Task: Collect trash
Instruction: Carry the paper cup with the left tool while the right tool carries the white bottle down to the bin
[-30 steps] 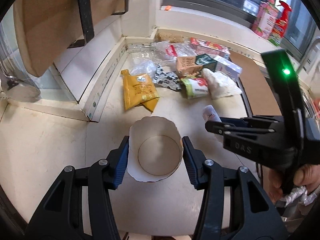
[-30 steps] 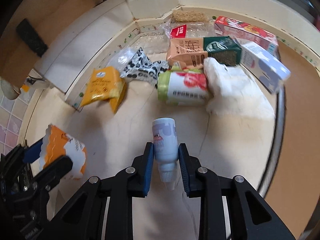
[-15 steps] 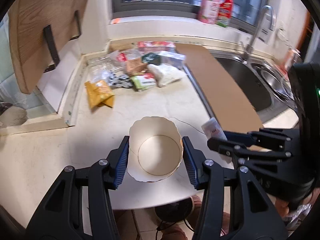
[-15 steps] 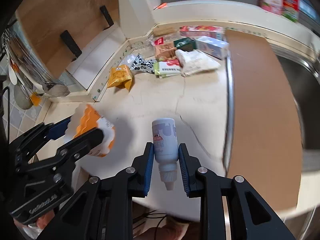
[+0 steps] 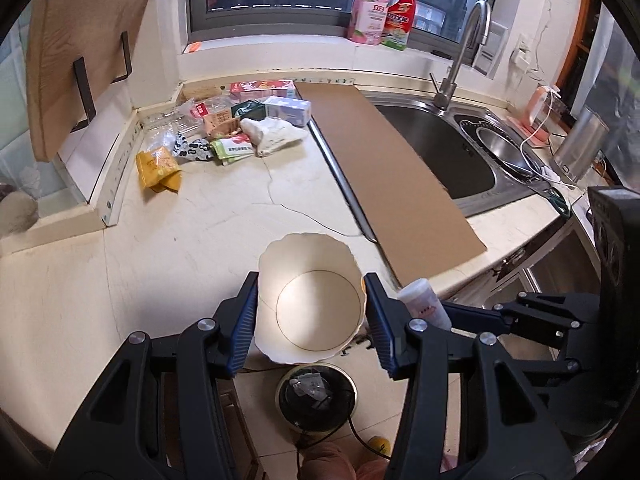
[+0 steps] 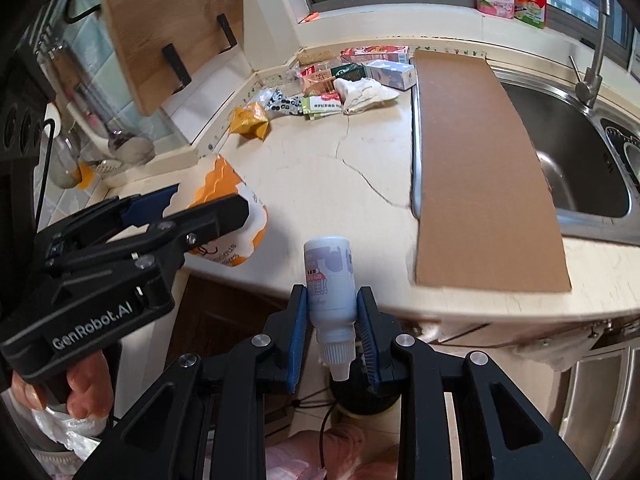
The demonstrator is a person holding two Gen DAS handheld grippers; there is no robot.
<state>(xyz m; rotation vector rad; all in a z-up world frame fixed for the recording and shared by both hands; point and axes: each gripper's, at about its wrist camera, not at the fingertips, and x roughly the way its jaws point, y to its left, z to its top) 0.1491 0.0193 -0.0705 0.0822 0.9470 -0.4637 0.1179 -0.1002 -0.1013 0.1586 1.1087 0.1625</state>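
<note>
My left gripper is shut on a white paper cup, its open mouth facing the camera; from the right wrist view the same cup shows orange-and-white sides. My right gripper is shut on a small white plastic bottle, cap toward the camera; the bottle also shows in the left wrist view. Both hang over the counter's front edge, above a round black bin on the floor. More trash lies heaped in the counter's far corner.
A brown cardboard sheet lies beside the steel sink with its tap. A wooden board hangs on the left wall. Pink and red bottles stand on the windowsill. A hand grips the left tool.
Both grippers have drawn back from the trash pile, carrying the cup and the bottle up to the counter's front edge. The floor and the black bin have come into view below them.
</note>
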